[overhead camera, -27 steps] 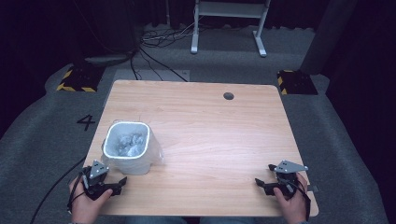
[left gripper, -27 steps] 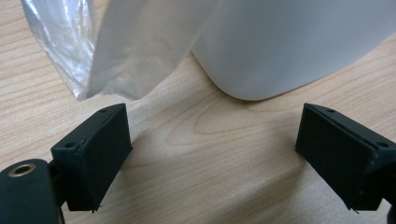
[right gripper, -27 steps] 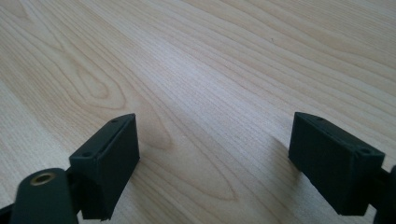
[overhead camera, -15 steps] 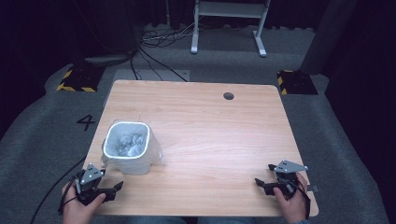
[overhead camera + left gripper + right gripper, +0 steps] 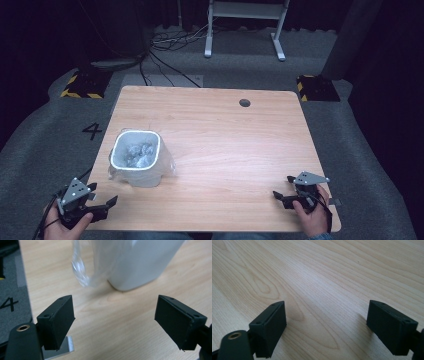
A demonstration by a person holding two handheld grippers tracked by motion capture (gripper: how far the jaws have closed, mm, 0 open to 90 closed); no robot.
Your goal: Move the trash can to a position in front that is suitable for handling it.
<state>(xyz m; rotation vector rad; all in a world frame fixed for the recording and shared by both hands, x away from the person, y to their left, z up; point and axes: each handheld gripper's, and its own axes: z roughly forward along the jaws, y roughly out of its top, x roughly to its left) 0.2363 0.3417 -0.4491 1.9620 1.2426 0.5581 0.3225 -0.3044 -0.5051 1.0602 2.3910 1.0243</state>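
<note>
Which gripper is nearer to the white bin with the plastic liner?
The left gripper is nearer: it sits just below the white bin, at the table's near left corner, with open jaws. The right gripper is far across the table, at the near right edge.

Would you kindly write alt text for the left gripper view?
Two black gripper jaws stand wide open above a light wooden table with nothing between them. Just beyond sits a white plastic bin, a clear plastic liner hanging down its side.
</note>
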